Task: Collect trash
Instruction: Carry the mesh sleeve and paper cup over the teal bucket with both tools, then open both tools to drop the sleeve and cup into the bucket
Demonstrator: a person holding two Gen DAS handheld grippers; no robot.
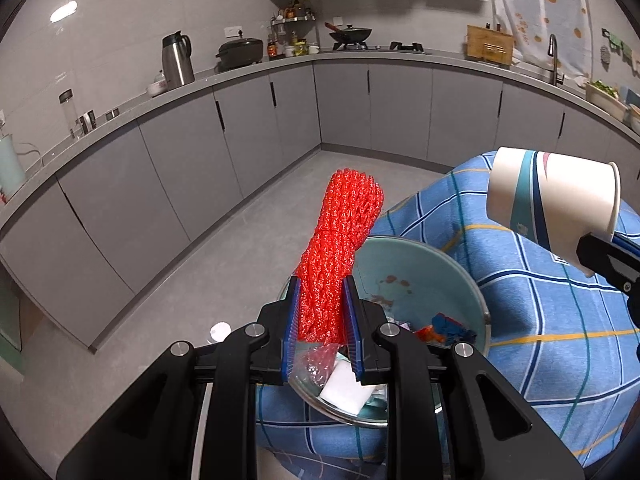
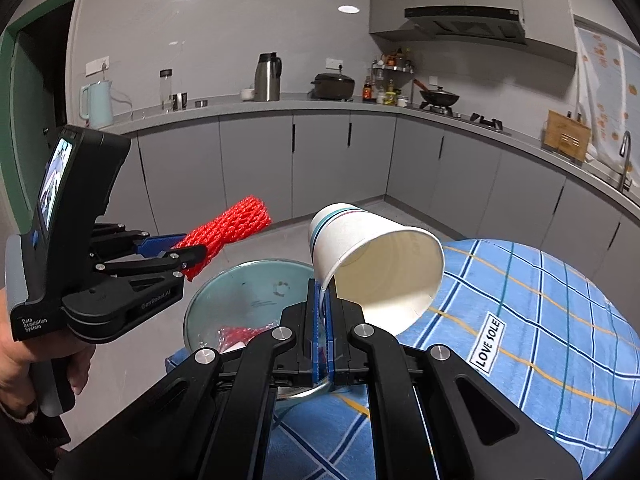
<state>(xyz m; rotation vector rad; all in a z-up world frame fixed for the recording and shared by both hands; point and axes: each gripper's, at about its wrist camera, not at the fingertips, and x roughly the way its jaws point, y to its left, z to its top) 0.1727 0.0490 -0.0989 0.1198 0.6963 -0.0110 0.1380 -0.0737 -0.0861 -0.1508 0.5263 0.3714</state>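
Left wrist view shows the left gripper [image 1: 322, 300] clenched on a red foam fruit net [image 1: 340, 248], which juts forward above the teal metal basin [image 1: 452, 264] of scraps on the blue checked tablecloth [image 1: 560, 320]. To its right, the right gripper [image 2: 323, 300] pinches the rim of a tilted paper cup [image 2: 376, 256] beside the basin. Gripper bodies hide much of the basin's contents.
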